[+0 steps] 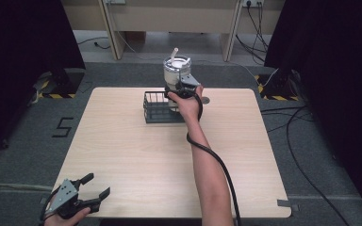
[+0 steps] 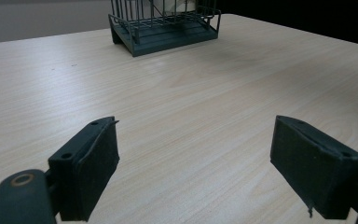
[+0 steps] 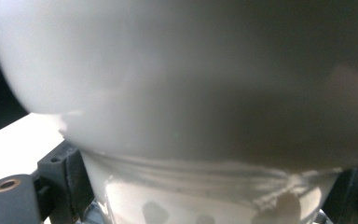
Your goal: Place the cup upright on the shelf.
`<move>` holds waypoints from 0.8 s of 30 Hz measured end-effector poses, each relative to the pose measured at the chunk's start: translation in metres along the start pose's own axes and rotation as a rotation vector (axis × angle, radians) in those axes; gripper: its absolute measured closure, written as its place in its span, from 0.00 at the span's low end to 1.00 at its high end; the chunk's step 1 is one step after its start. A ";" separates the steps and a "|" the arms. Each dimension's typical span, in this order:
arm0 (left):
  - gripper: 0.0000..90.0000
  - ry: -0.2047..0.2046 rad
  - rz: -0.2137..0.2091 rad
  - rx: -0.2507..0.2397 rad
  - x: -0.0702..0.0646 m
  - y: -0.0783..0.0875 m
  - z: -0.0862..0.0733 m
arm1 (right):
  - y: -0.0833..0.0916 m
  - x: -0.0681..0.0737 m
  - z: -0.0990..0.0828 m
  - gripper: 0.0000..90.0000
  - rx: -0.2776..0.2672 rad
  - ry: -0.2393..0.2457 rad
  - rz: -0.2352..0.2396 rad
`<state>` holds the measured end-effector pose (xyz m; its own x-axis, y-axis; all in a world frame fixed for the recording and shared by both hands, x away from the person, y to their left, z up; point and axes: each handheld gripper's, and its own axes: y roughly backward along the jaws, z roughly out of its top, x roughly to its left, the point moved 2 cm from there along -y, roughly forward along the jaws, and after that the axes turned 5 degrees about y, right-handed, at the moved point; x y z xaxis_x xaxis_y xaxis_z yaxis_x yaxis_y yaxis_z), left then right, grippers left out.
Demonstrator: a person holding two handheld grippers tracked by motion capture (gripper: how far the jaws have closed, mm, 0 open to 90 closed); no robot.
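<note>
I have the pale wooden table (image 1: 136, 160) in front of me, bare across most of its top, with a dark wire basket (image 1: 160, 107) standing toward its far edge, near the middle. Just to the right of that basket and at its far side, lifted over the far edge of the table, is a white cup-like container (image 1: 176, 72) with a straw or stick poking out of its top; I cannot say what it holds. My right gripper (image 1: 185, 86) is clamped on the container's lower part: in the right gripper view the white body (image 3: 182, 84) sits between both dark jaws. My left gripper (image 1: 94, 186) waits at the near left corner, jaws spread wide and holding nothing, the basket (image 2: 164, 25) far ahead of it. I judge the step in hand to be carrying the container, most likely to the basket. Next I must bring it over the basket opening, keep it upright, lower it clear of the wire rim, then release.
</note>
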<state>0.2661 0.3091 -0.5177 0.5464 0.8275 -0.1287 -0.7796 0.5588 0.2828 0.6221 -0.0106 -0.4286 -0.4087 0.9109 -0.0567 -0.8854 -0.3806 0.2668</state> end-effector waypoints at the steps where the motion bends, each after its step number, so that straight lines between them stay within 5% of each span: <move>1: 0.16 -0.003 -0.001 0.002 0.000 0.000 0.000 | 0.000 -0.001 -0.001 0.11 0.003 0.002 0.001; 24: 0.16 -0.010 -0.005 0.002 -0.001 0.001 0.000 | 0.000 0.006 -0.017 0.05 -0.023 -0.016 -0.026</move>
<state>0.2649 0.3083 -0.5173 0.5534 0.8241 -0.1207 -0.7762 0.5628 0.2842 0.6163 -0.0075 -0.4454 -0.3817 0.9231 -0.0477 -0.9007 -0.3599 0.2432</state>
